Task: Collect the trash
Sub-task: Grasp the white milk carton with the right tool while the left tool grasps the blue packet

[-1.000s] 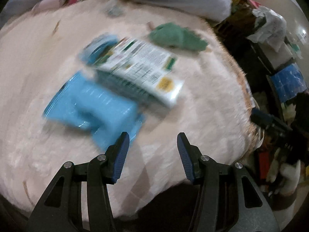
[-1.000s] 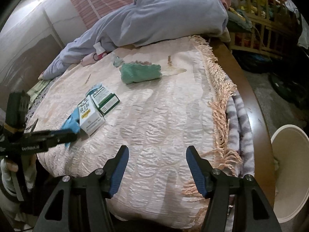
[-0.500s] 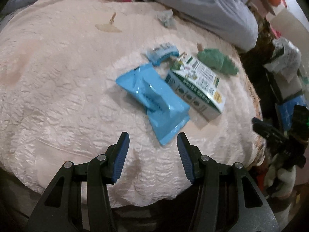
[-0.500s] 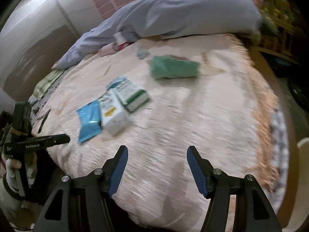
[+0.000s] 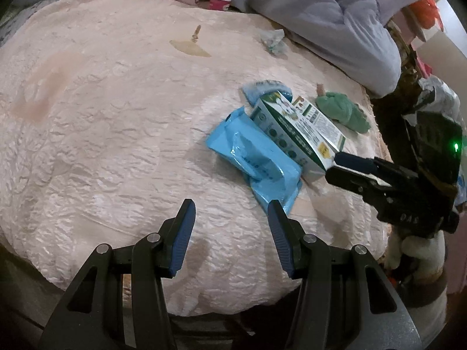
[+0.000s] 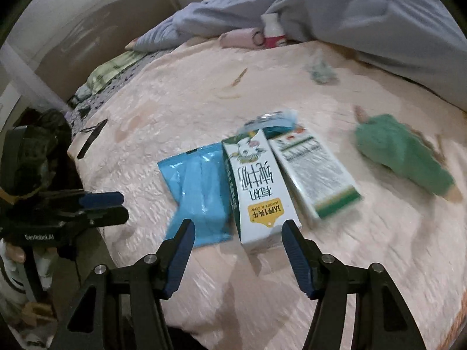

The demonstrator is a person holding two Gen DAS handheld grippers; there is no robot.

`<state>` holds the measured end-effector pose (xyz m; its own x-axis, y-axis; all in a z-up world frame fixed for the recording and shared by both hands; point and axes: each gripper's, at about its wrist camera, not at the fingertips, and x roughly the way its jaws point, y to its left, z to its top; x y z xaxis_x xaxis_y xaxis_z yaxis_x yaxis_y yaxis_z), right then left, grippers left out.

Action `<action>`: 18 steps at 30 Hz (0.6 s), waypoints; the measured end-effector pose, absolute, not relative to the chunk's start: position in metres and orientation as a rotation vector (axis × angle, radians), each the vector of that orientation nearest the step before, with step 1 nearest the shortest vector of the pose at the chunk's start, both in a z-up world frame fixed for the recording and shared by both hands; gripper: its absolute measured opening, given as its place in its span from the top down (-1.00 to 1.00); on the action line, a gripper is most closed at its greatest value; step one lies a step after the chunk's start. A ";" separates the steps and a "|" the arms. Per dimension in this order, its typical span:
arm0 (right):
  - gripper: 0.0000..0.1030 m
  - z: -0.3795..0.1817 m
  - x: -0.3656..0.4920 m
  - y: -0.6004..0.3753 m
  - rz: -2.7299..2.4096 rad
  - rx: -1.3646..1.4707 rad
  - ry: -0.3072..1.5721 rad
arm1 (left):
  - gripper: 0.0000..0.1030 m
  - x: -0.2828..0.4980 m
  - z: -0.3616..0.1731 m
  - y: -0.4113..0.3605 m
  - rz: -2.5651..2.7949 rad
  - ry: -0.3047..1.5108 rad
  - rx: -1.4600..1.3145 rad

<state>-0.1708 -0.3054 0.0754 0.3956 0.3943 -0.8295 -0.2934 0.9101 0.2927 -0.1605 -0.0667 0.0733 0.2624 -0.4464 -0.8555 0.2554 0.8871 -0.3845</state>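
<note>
Since both tools stand over the near edge of the bed with nothing between their fingers, the step in hand looks like the reach for the first piece of trash.

Right tool (image 6: 238,239): jaws partly spread and empty, aimed at the near end of the milk carton (image 6: 256,186).
Left tool (image 5: 230,218): jaws partly spread and empty, its right finger just short of the blue plastic pouch (image 5: 256,157).
Trash: carton, pouch and a second, green-and-white carton (image 6: 315,172) lie side by side and touching, toward the near edge of the bed; a crumpled blue wrapper (image 6: 274,119) sits just behind them.
Doing it well: my judgement is to straddle the milk carton across its narrow width and come down square, so that the pads meet its two long faces.
In the way: the pouch presses against one side of the carton and the second carton against the other, so a finger may snag a neighbour.
Around: green cloth (image 6: 400,151) nearby, small crumpled scrap (image 5: 274,40) further back, grey-blue duvet (image 5: 315,14) along the far edge.
Carrier: pink quilted bedspread (image 5: 102,116), soft and yielding.
</note>
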 end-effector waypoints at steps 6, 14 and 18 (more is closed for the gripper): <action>-0.14 0.075 -0.146 -0.293 0.425 0.052 1.102 | 0.03 -0.154 0.073 -0.068 -0.492 1.211 -0.188; -0.14 0.074 -0.123 -0.278 0.449 0.023 1.090 | 0.03 -0.156 0.069 -0.069 -0.494 1.226 -0.184; -0.14 0.067 -0.110 -0.268 0.455 0.017 1.071 | 0.03 -0.158 0.068 -0.068 -0.482 1.226 -0.169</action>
<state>-0.1102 -0.2682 0.0674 0.3958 0.3669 -0.8419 -0.3505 0.9077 0.2308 -0.1576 -0.0684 0.0682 0.2525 -0.4416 -0.8609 0.2632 0.8876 -0.3781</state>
